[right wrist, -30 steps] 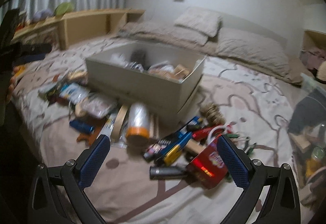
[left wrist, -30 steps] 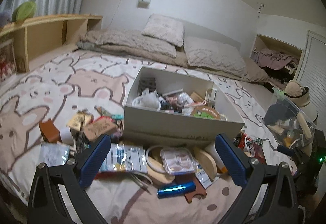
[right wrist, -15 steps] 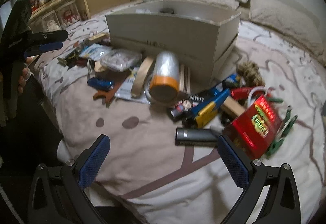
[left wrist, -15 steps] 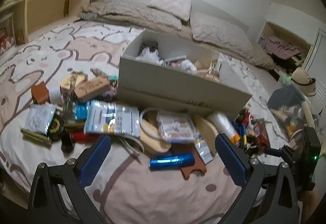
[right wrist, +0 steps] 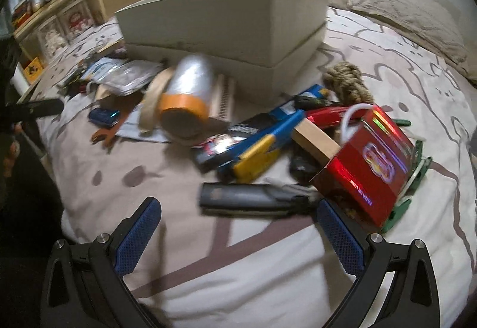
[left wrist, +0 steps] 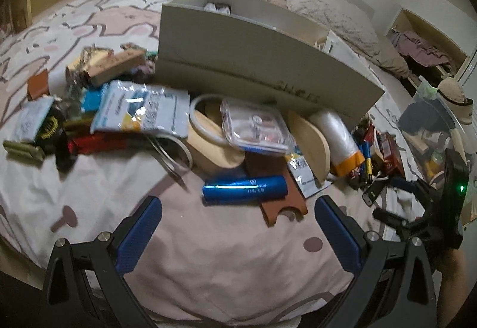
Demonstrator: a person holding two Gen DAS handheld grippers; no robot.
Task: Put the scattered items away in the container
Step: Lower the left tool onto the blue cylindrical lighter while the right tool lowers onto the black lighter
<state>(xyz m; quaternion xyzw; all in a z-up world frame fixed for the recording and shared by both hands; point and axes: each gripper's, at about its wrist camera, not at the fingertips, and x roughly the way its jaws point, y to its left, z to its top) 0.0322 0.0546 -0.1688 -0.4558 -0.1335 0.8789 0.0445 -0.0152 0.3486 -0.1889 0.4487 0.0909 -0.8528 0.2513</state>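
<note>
Both grippers have dropped in low and close to the bed over the last second, so the box (left wrist: 262, 59) now towers over the clutter and its inside is mostly hidden. The left gripper (left wrist: 237, 225) sits wide apart and empty, lined up on the blue tube (left wrist: 244, 186) in front of the box. The right gripper (right wrist: 237, 228) is spread open too, holding nothing, with the black stick (right wrist: 253, 196) right ahead, further out from the box. Looks like two pickups are about to start; nearly everything's still scattered outside the box
</note>
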